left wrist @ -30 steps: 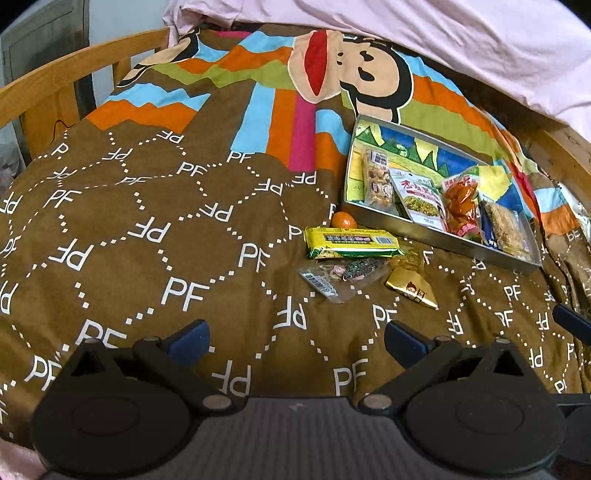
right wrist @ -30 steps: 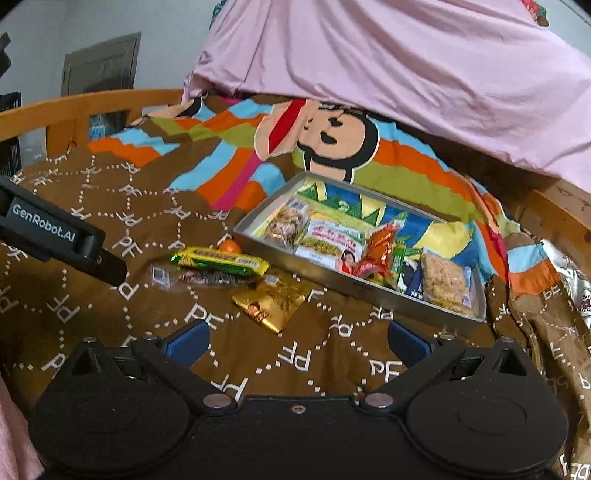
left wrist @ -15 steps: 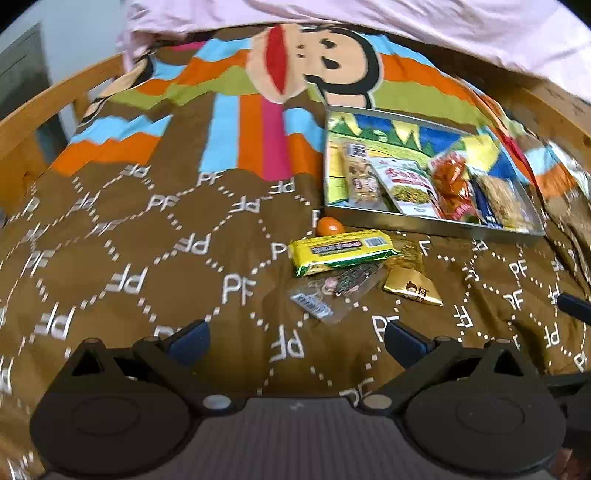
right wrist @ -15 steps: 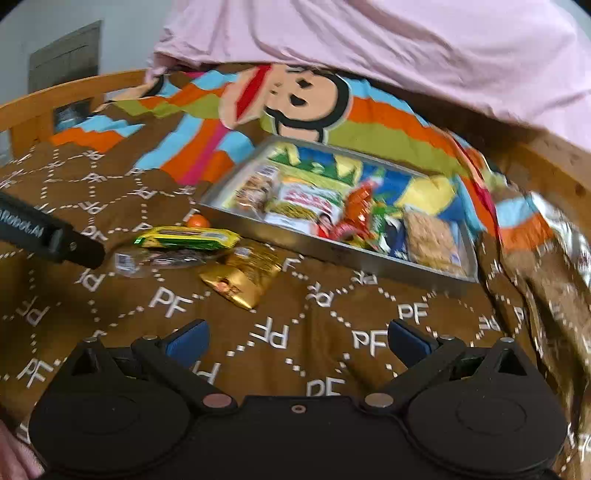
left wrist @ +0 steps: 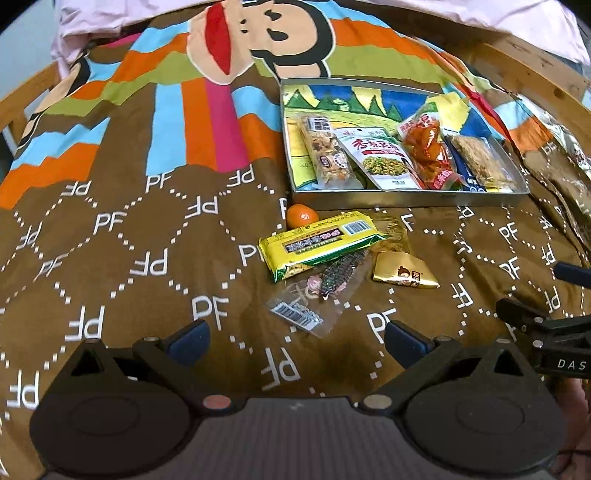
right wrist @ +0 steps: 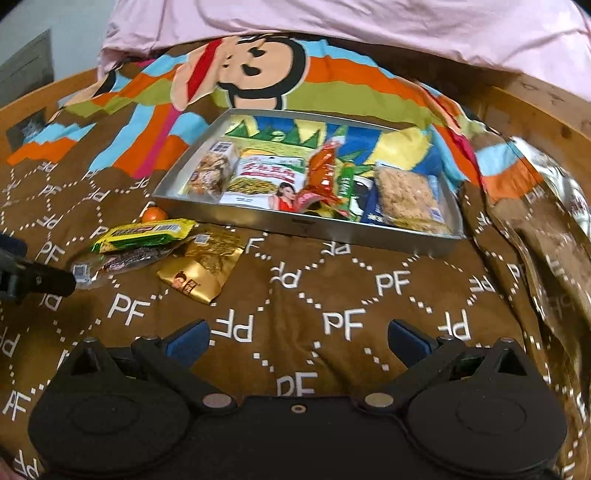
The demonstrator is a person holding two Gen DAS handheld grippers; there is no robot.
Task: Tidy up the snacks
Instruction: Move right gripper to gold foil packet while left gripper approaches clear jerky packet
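Note:
A metal tray [left wrist: 406, 197] [right wrist: 303, 221] holding several snack packs lies on the brown bedspread. In front of it lie loose snacks: a yellow-green bar [left wrist: 317, 243] [right wrist: 146, 234], a clear wrapper with a dark snack [left wrist: 321, 291] [right wrist: 118, 264], a gold packet [left wrist: 404, 275] [right wrist: 201, 273] and a small orange [left wrist: 301, 216] [right wrist: 154, 214]. My left gripper [left wrist: 295, 341] is open and empty, just short of the clear wrapper. My right gripper [right wrist: 297, 339] is open and empty over bare bedspread, right of the gold packet.
A pink duvet [right wrist: 332, 26] lies behind the tray. A wooden bed frame [left wrist: 535, 70] runs along the right. A foil bag [right wrist: 565, 192] lies at the right edge. The right gripper's body shows in the left wrist view [left wrist: 546, 328].
Both grippers have moved forward and lower toward the loose snacks and tray, which look larger now. Both stay open. No snack has moved.

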